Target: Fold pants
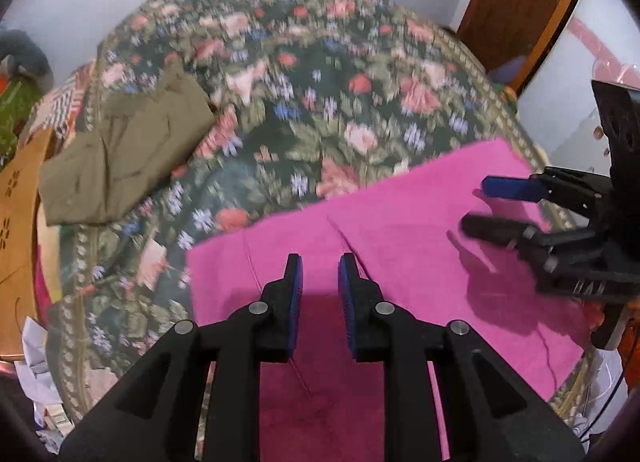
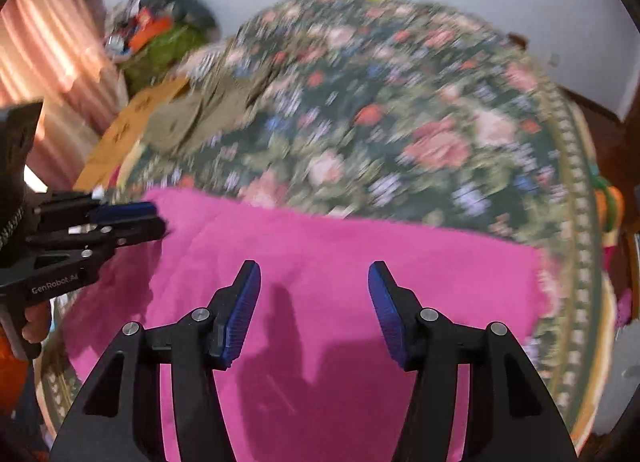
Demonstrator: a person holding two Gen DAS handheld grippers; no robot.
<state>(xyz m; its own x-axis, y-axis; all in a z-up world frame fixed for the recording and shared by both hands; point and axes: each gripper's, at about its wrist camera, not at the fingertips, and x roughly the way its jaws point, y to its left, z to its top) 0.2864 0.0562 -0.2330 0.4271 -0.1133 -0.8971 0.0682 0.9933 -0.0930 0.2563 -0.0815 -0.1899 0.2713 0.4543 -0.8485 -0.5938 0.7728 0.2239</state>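
Note:
Pink pants (image 1: 400, 258) lie flat and folded on the near side of a floral bedspread (image 1: 304, 109); they also show in the right wrist view (image 2: 340, 262). My left gripper (image 1: 320, 262) hovers over the pants' left part, its jaws a little apart and empty. It shows from the side in the right wrist view (image 2: 158, 217). My right gripper (image 2: 314, 268) is wide open and empty above the middle of the pants. In the left wrist view it (image 1: 474, 205) is at the right, over the pants' right end.
Folded olive-brown pants (image 1: 124, 157) lie at the bed's far left, blurred in the right wrist view (image 2: 192, 117). A tan patterned board (image 1: 20, 229) and clutter flank the left edge. A wooden door (image 1: 520, 1) stands at the back right.

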